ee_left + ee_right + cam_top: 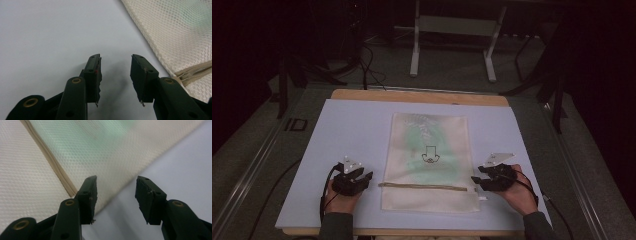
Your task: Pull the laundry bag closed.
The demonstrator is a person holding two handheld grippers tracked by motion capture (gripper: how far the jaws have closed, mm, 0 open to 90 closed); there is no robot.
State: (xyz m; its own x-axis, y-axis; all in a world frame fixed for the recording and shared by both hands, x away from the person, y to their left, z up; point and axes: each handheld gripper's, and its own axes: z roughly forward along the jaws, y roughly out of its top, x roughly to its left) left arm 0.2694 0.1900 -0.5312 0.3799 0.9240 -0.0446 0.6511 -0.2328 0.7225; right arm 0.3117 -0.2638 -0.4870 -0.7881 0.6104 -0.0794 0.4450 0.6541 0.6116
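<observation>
At the near edge of the table (337, 115), the left gripper (353, 181) and the right gripper (492, 178) are held with jaws apart, nothing between them. Between them, the mesh bag (428, 160) is laid flat, its zipper (422, 187) nearest the grippers.

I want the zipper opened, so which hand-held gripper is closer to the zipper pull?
Left. The left hand-held gripper sits just beside the zipper pull; the right hand-held gripper is at the zipper's far end.
</observation>
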